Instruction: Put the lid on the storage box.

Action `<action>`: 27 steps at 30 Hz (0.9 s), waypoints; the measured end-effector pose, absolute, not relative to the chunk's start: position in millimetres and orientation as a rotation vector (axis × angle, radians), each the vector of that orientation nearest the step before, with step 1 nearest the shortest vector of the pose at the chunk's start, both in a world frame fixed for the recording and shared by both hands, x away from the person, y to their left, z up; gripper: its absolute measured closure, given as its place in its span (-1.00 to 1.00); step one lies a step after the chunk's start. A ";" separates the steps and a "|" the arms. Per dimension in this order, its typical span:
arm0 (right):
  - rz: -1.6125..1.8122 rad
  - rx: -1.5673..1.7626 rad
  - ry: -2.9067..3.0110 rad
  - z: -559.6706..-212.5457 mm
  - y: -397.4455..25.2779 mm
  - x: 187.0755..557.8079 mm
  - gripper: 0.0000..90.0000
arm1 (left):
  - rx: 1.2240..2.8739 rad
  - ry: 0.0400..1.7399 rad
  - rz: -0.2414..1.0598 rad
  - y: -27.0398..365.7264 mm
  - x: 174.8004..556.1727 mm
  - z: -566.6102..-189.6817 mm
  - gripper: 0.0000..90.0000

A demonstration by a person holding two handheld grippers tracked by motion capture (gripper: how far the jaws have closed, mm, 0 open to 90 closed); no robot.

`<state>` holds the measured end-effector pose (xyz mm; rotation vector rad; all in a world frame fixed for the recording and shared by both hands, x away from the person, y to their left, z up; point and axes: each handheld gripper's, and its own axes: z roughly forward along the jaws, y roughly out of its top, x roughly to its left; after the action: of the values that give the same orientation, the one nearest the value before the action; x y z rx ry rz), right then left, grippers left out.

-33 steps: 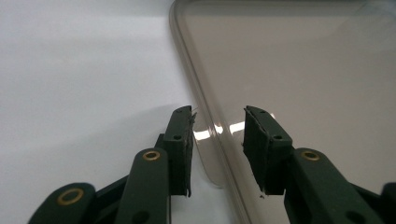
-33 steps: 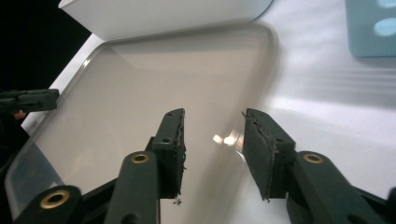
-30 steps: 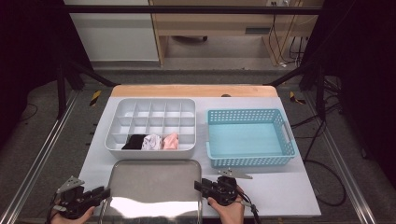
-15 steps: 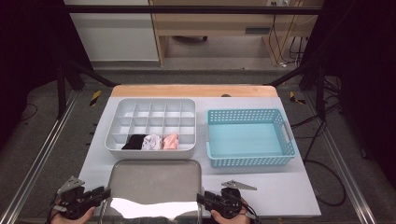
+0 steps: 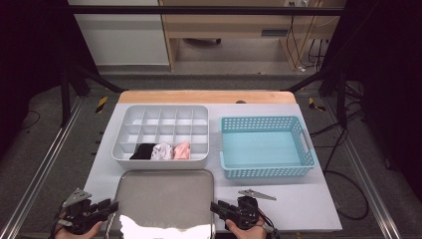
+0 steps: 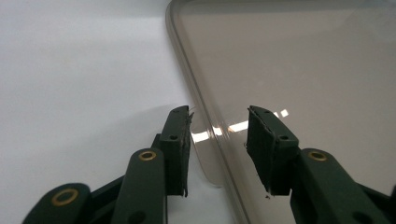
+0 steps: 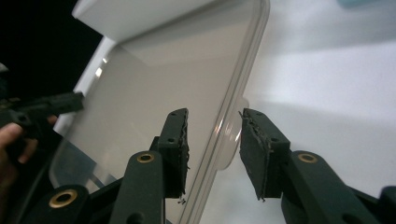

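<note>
Clear plastic, the flat lid (image 5: 164, 204) lies at the table's near edge, between the 2 grippers. From above, the left gripper (image 5: 110, 206) sits at its left rim and the right gripper (image 5: 215, 207) at its right rim. The left gripper view adds that its jaws stand parted astride the rim (image 6: 205, 135), gripping nothing; the right gripper view shows the same at the lid's small tab (image 7: 233, 140), with the other gripper far across. Bare white table (image 5: 308, 199) lies right of the lid. Beyond stand the white divided tray (image 5: 161, 134), 3 folded cloths in its near row, and the empty teal basket (image 5: 266, 147).
</note>
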<state>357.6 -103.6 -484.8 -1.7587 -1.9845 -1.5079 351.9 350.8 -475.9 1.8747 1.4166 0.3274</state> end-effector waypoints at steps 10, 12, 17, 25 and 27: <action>-1.693 -1.745 -1.955 -464.9 -99.6 356.6 0.40 | 1.859 1.408 0.306 352.5 352.1 -476.1 0.22; -1.696 -1.672 -1.852 -464.1 -95.5 358.5 0.51 | 1.847 1.401 0.295 354.2 352.2 -476.2 0.20; -1.675 -1.554 -1.984 -458.8 -69.3 354.6 0.37 | 1.846 1.397 0.292 355.0 351.8 -476.2 0.20; -1.565 -1.560 -2.006 -466.2 -84.4 359.7 0.42 | 1.847 1.404 0.288 354.9 352.8 -476.3 0.14; -1.556 -1.560 -2.016 -466.5 -88.8 360.4 0.45 | 1.846 1.404 0.285 355.4 352.8 -476.2 0.10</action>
<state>360.4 -88.8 -466.5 -1.5600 -2.0158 -1.5560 352.8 355.4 -476.2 1.8465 1.4035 0.2851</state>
